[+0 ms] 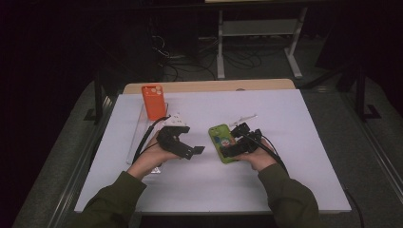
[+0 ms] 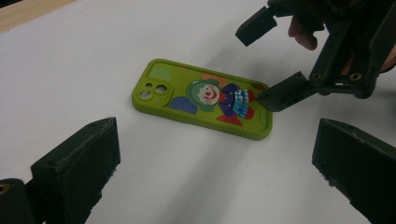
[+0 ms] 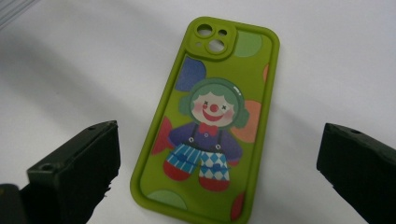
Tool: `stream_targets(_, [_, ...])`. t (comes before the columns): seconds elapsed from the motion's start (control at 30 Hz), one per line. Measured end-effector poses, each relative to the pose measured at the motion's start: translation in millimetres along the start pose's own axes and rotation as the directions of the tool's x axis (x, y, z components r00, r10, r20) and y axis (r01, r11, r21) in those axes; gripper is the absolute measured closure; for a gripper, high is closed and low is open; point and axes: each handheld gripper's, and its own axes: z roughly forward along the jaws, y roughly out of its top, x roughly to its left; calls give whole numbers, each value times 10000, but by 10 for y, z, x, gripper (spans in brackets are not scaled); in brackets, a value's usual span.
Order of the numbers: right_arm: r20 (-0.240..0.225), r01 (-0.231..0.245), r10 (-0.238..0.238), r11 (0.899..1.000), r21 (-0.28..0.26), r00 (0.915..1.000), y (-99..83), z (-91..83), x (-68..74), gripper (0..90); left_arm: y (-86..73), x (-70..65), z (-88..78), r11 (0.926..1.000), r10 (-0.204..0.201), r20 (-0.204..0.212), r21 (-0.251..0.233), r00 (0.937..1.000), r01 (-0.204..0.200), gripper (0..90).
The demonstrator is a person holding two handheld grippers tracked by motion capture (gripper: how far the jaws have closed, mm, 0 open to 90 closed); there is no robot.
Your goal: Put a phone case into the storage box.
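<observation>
Count: two phone cases, two grippers, one clear stand, one white table (image 1: 294, 156).

Green phone case (image 1: 223, 143) lies flat on the table, printed back up, right of centre. Orange phone case (image 1: 154, 101) stands upright on the clear acrylic stand (image 1: 138, 128) at the far left of the table, well apart from the green one.

Right gripper (image 1: 236, 148) sits over the near end of the green case, jaws spread wide. Its own view looks straight down on the green case (image 3: 210, 116), near end between the two jaws, neither jaw touching it. Nothing held.

Left gripper (image 1: 194, 152) is just left of the green case, jaws also spread wide, nothing between them but bare table.

View differences:
- High view has the orange case, the stand and both sleeves; print on the green case too small to read there.
- Left gripper view shows the green case (image 2: 201, 98) from the side, plus the right gripper (image 2: 273, 58) with one jaw tip touching or just over the case's end edge; can't tell which.
- Right gripper view gives the print: clown, green hair, camera cutouts at the far end.
</observation>
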Motion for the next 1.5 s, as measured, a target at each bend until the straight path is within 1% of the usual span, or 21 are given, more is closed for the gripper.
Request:
stream_targets(0.07, [70,-100,100,9999,119,9999,22,36,14,0,-1,3,-3,10000,-5,-2,20,10000,5,6])
stream_targets(0.1, [103,-25,23,9999,171,9999,31,54,19,0,-1,3,-3,10000,-14,1,15,10000,14,6])
stream_targets(0.23, [254,-229,215,9982,563,9994,60,129,61,0,-1,3,-3,10000,-4,-12,21,10000,4,6])
stream_targets(0.33, [428,-215,187,9975,674,9989,67,196,69,0,0,4,-7,10000,-1,-2,5,10000,1,6])
stream_targets(0.4, [388,-262,232,9966,785,9990,67,227,73,0,-1,5,-7,10000,-43,-6,-12,10000,43,6])
stream_targets(0.43, [466,-227,189,9964,821,9987,67,243,74,0,-1,7,-8,10000,-16,-12,9,10000,16,6])
stream_targets(0.5, [552,-334,284,9953,912,9981,68,272,82,0,-1,6,-8,10000,-32,-12,-1,10000,32,6])
stream_targets(0.53, [554,-340,288,9949,953,9980,67,289,86,0,0,9,-8,10000,3,-17,8,10000,-3,6])
stream_targets(0.57, [643,-303,238,9944,1017,9976,66,302,89,0,-2,4,-8,10000,-76,-19,12,10000,76,6])
stream_targets(0.63, [733,-346,262,9928,1147,9970,63,328,100,0,-1,10,-10,10000,-28,-18,6,10000,28,6])
stream_targets(0.67, [737,-425,340,9922,1169,9967,60,342,105,0,-1,10,-11,10000,-28,-19,3,10000,28,6])
stream_targets(0.73, [753,-388,292,9908,1297,9967,56,363,112,0,-2,10,-11,10000,-35,-28,16,10000,35,6])
stream_targets(0.77, [763,-491,391,9899,1328,9963,53,375,122,0,-3,10,-10,10000,-47,-24,25,10000,47,6])
stream_targets(0.83, [790,-461,349,9884,1447,9963,46,390,126,0,-4,12,-11,10000,-20,-37,56,10000,20,6])
stream_targets(0.87, [815,-430,310,9877,1502,9962,41,394,127,15,-4,11,-11,10000,-24,-31,54,10000,24,6])
stream_targets(0.93, [858,-570,448,9878,1452,9953,31,397,133,39,-4,9,-11,10000,-50,-32,20,10000,50,6])
stream_targets(1.03, [713,-534,424,9857,1601,9966,20,400,132,75,-5,14,-12,9999,-102,-71,9,9999,102,6])
stream_targets(1.1, [760,-532,412,9851,1634,9963,17,401,147,89,-4,18,-16,10000,-98,-77,2,9999,98,6])
stream_targets(1.23, [769,-626,503,9838,1680,9958,18,393,154,101,-3,22,-20,10000,-71,-92,23,9999,71,6])
stream_targets(1.37, [847,-617,482,9843,1653,9952,16,399,157,104,-3,23,-25,10000,-72,-97,20,9999,72,6])
stream_targets(1.5, [810,-626,497,9841,1660,9955,19,378,154,150,-5,24,-26,10000,-92,-102,-5,9999,92,6])
